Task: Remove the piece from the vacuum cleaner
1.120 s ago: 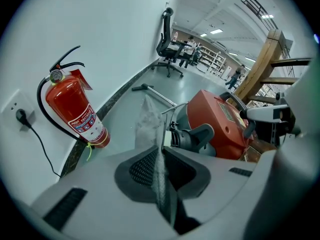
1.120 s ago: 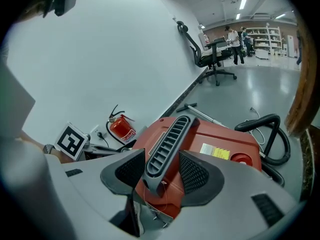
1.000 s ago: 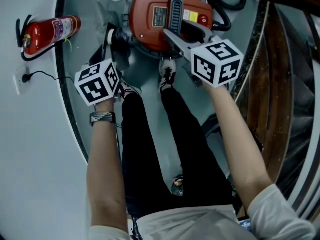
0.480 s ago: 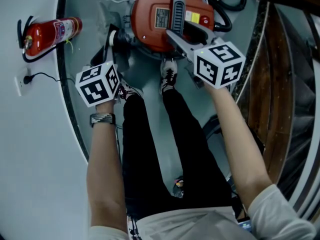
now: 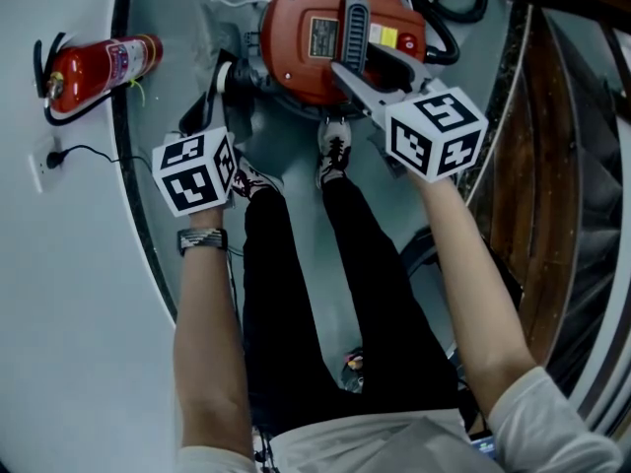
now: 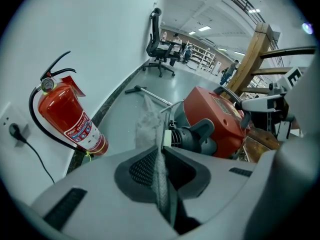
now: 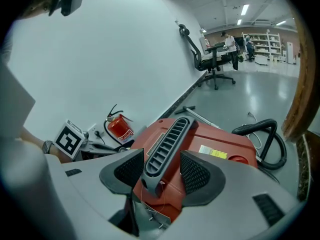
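Note:
The red vacuum cleaner [image 5: 315, 47] stands on the floor in front of the person's feet. My right gripper [image 5: 340, 67] reaches over its top. In the right gripper view the jaws [image 7: 162, 170] have just been opening and stand open. The grey ribbed handle [image 7: 167, 144] lies between the pads, with a gap on each side. My left gripper [image 5: 225, 75] is at the vacuum's left side by the black port [image 6: 195, 136]. Its jaws [image 6: 161, 151] are shut on a thin greyish translucent sheet [image 6: 149, 121] that runs up out of them.
A red fire extinguisher [image 5: 94, 65] lies by the white wall, with a plugged wall socket [image 5: 44, 154] below it. A black hose [image 5: 449, 13] coils behind the vacuum. Wooden stairs [image 5: 562, 166] rise at the right. The person's shoes [image 5: 333, 146] touch the vacuum's near side.
Both grippers have kept their places at the vacuum. The left gripper's marker cube has rolled slightly.

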Demonstrator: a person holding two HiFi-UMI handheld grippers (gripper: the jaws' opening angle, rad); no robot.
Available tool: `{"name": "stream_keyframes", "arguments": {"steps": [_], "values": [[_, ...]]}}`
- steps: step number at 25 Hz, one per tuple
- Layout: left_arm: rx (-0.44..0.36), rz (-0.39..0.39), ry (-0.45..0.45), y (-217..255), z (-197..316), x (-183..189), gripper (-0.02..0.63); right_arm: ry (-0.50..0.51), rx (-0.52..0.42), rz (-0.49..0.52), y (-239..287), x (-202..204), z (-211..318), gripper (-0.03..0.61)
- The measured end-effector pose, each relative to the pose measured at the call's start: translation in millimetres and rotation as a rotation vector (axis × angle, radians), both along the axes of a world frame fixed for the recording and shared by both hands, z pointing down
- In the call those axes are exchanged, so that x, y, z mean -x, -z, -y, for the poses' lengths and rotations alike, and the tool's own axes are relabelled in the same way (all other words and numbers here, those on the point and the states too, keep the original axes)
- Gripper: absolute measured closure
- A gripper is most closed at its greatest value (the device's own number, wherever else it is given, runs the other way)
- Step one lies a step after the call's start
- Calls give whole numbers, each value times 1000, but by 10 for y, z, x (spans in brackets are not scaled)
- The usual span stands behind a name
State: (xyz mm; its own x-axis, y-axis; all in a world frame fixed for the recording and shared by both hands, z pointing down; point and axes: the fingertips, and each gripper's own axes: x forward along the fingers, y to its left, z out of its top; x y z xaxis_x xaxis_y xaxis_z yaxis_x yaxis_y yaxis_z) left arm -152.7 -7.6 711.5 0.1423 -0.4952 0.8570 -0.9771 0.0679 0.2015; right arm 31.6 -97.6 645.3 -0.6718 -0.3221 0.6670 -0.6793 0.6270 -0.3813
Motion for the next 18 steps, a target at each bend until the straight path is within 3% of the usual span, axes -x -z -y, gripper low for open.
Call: {"name": "stream_keyframes", "arguments": {"steps": [18], "values": [[-11, 68, -140, 8, 12, 15, 578, 28, -32, -18, 18, 15, -5, 356]]}}
